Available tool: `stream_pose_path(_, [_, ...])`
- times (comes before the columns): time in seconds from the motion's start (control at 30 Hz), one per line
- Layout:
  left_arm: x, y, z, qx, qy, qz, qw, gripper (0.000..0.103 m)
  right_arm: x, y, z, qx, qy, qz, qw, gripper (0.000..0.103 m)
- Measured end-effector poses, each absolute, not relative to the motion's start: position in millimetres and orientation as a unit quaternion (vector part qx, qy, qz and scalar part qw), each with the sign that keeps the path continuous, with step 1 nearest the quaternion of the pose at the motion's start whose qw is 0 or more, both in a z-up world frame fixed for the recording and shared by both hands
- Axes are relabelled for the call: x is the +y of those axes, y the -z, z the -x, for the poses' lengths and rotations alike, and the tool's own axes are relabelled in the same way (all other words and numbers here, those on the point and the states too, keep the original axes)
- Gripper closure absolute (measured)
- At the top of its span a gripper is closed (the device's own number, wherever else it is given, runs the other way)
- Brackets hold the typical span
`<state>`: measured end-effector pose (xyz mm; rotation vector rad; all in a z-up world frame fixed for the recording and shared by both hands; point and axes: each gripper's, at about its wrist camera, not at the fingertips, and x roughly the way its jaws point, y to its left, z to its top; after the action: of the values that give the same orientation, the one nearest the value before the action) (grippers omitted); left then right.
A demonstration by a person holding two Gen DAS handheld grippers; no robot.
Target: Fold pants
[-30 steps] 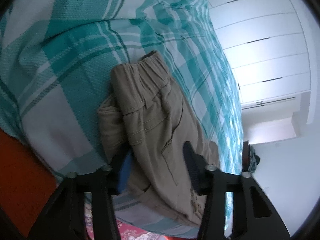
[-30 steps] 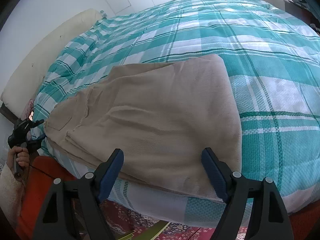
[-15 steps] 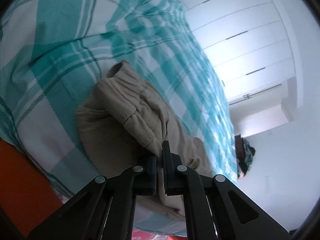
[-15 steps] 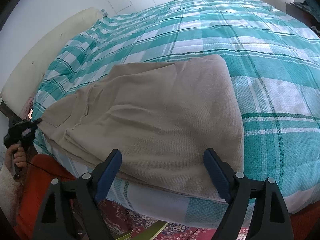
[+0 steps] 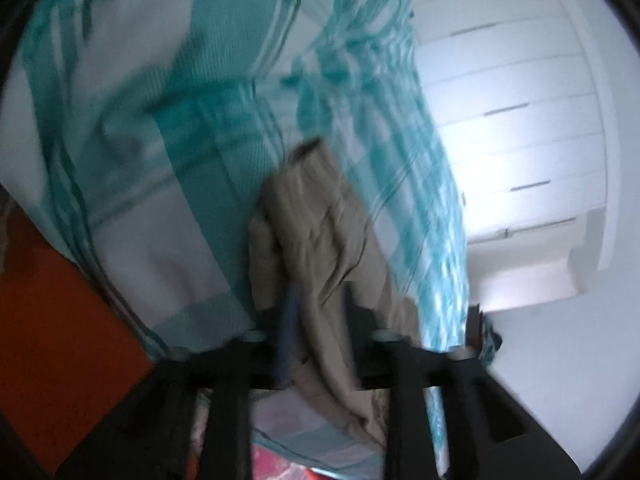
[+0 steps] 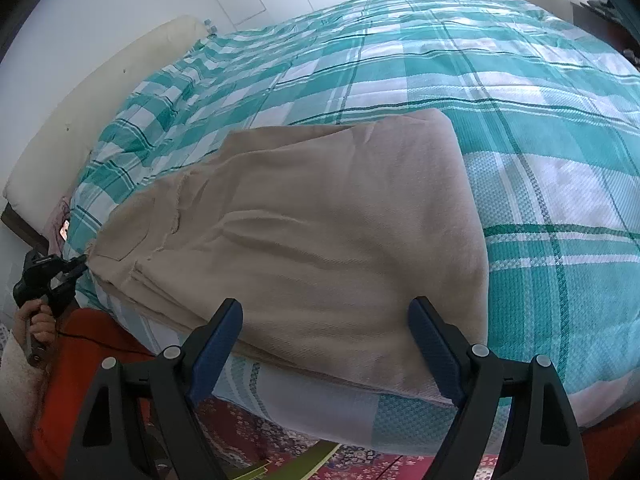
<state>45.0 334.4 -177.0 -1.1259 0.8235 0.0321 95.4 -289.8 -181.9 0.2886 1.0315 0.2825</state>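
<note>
The beige pants (image 6: pixel 320 232) lay folded on a teal-and-white plaid bedspread (image 6: pixel 540 92) near the bed's edge. The right gripper (image 6: pixel 324 344) hovered with its jaws wide apart, the fold's near edge just ahead of them, untouched. The left gripper (image 5: pixel 320 340), blurred, had just been opening; the waistband end sat between its parted jaws. White wardrobe doors (image 5: pixel 512 120) stood beyond, a cream headboard (image 6: pixel 80 120) to the left.
</note>
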Motion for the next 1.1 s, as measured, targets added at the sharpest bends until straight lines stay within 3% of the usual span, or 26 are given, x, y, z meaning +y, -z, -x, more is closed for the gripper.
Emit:
stream_pose_path(0.03, [337,174,-42,0.375,-0.017,0.514,0.771,0.044,-289,182,-96,0.490,-0.133,-0.138,0.850,0.018])
stream_pose_path(0.13, [336,177,-47,0.384,-0.014,0.508,0.771,0.036,-287,182,-97,0.490,-0.133,-0.136,0.851,0.016])
stream_pose_path(0.33, [316,203,-84,0.422,-0.028,0.497,0.758,0.034,-285,182,-96,0.491,-0.135,-0.128,0.851,0.014])
stream_pose_path(0.37, [313,206,-88,0.428,-0.029,0.494,0.757,0.037,-286,182,-96,0.490,-0.136,-0.129,0.851,0.014])
stream_pose_path(0.43, [309,212,-89,0.425,-0.039,0.490,0.760,0.078,-288,182,-95,0.490,-0.138,-0.134,0.851,0.014])
stream_pose_path(0.5, [310,214,-82,0.401,-0.029,0.514,0.758,0.088,-288,182,-95,0.489,-0.138,-0.136,0.850,0.014])
stream_pose_path(0.83, [292,163,-80,0.343,0.040,0.514,0.785,0.093,-287,183,-96,0.491,-0.139,-0.134,0.849,0.014])
stream_pose_path(1.1, [202,68,-117,0.337,0.156,0.381,0.847,0.093,-288,184,-97,0.490,-0.144,-0.139,0.848,0.013])
